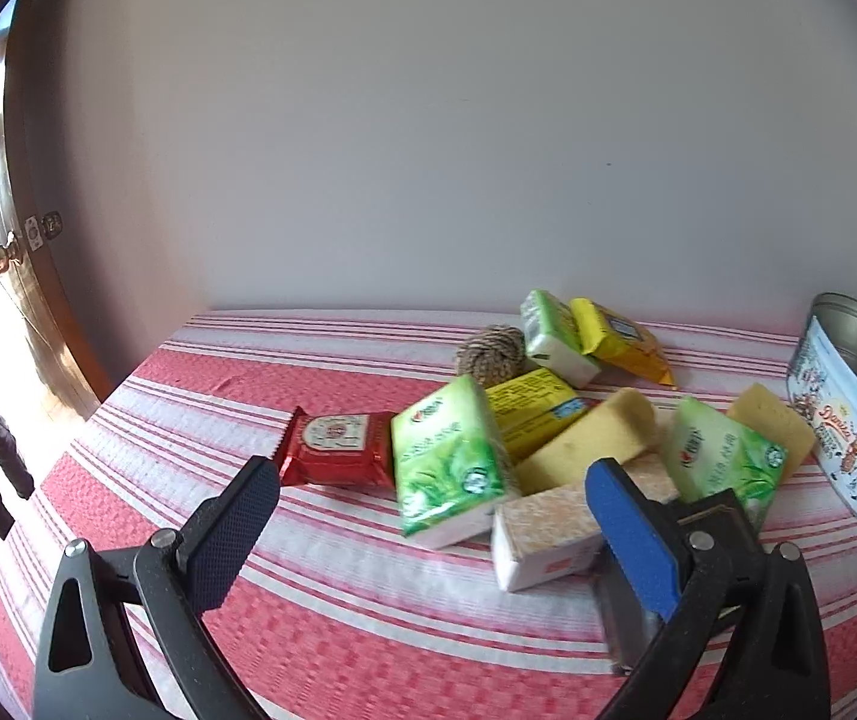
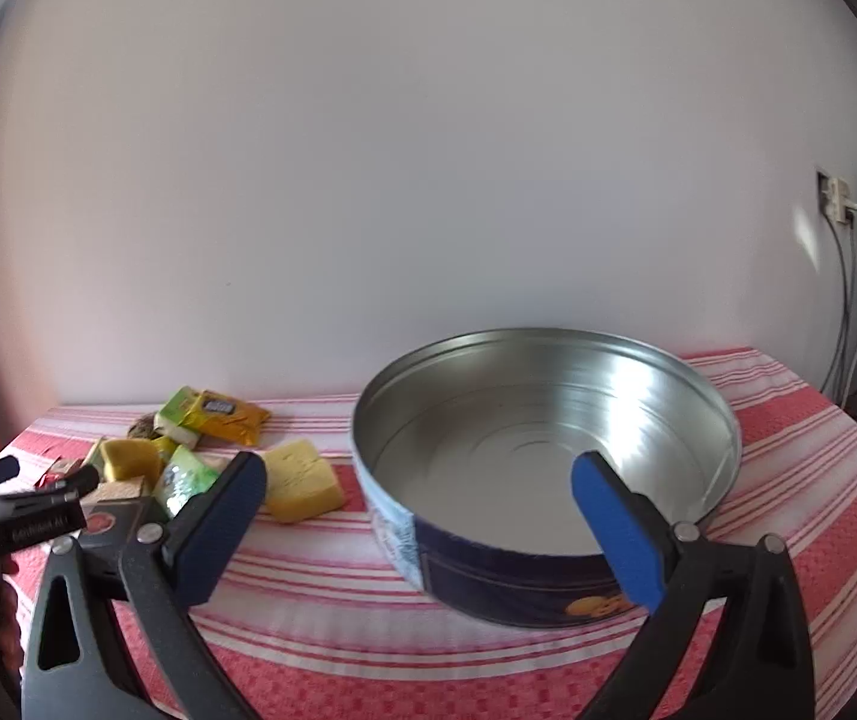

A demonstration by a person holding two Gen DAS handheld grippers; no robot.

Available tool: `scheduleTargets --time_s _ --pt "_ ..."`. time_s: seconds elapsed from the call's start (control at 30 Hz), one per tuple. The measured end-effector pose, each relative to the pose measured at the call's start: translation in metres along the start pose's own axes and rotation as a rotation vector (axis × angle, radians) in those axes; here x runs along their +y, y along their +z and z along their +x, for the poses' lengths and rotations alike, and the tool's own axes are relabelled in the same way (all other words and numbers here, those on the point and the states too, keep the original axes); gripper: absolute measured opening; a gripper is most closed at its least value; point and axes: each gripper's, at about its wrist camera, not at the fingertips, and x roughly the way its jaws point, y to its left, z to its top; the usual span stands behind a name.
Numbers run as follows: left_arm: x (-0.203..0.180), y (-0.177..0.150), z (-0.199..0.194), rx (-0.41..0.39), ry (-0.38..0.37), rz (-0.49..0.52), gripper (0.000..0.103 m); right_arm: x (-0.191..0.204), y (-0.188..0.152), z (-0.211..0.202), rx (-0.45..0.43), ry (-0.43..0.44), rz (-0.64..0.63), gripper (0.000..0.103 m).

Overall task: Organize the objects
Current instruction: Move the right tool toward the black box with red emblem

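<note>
Clutter on the red-and-white striped cloth: green tissue packs, yellow sponges, a red snack packet, yellow sachets and a twine ball, all heaped together. Just right of the heap sits the round metal tin, shiny inside, blue printed wall. Left gripper hangs wide open, holding nothing; right gripper gapes empty before the tin.

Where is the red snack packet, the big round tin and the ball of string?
red snack packet [image 1: 335,449], left wrist view, middle of its front label.
round tin [image 2: 548,585], right wrist view, dark blue outer wall.
ball of string [image 1: 491,351], left wrist view, its wound top.
</note>
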Motion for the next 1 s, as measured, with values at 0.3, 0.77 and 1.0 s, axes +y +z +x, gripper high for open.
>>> scheduleTargets --time_s 0.3,0.77,1.0 --pt "0.011 -0.001 0.0 0.016 0.019 -0.001 0.103 0.023 -0.01 0.005 0.088 0.164 0.028 0.098" --pt "0.058 0.007 0.02 0.03 0.108 -0.049 0.103 0.135 -0.029 0.041 0.318 0.312 -0.095 0.098" --pt "0.06 0.004 0.024 0.049 0.101 -0.071 0.103 0.173 -0.037 0.069 0.407 0.257 -0.165 0.098"
